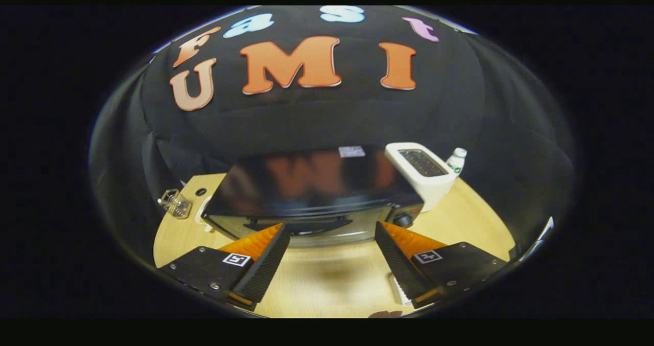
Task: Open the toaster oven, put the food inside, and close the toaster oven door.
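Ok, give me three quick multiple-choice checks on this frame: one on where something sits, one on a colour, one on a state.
1. Where does the white toaster stand?
A. Beside the toaster oven
B. On top of it
C. Between the fingers

2. What colour is the table?
A. Grey
B. Light wood
C. Blue

3. How is the gripper?
A. Shut on the door handle
B. Shut on a bottle
C. Open, holding nothing

Answers:
1. A, it stands on the table against the oven's side, a small bottle behind it.
2. B, pale wood grain shows between the fingers.
3. C, the fingers stand wide apart, just short of the oven's closed door.
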The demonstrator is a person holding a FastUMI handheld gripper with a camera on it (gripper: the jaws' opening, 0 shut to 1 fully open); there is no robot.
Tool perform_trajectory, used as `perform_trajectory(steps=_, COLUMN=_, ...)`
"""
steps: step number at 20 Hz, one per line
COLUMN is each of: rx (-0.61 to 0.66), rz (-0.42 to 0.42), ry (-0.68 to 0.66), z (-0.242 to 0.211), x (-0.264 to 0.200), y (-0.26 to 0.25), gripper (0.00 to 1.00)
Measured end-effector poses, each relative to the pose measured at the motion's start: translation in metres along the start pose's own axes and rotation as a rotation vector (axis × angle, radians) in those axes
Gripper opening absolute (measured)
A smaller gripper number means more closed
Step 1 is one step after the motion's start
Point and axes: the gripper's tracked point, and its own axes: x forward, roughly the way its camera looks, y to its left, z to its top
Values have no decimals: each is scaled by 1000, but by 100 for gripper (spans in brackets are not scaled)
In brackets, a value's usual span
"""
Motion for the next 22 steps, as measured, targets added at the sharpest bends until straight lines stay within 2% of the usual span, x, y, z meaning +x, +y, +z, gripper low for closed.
perform_trajectory(steps=5, rx=15, rz=-46, ry=-210, z=86, x=-42, y=-25, gripper=99)
perform_trajectory(steps=9, rx=-5, rz=-75, ry=-317, z=135, x=-73, y=-55, gripper=99)
perform_trajectory(steps=13, rx=13, rz=-55, ry=-379, z=166, x=-95, y=-75, gripper=99)
perform_trajectory(steps=19, rx=-52, rz=-32, ry=-451, z=200, x=-115, y=-104, gripper=99)
perform_trajectory(steps=22, rx=-31, rz=18, ry=-473, z=208, x=-120, y=-108, gripper=99)
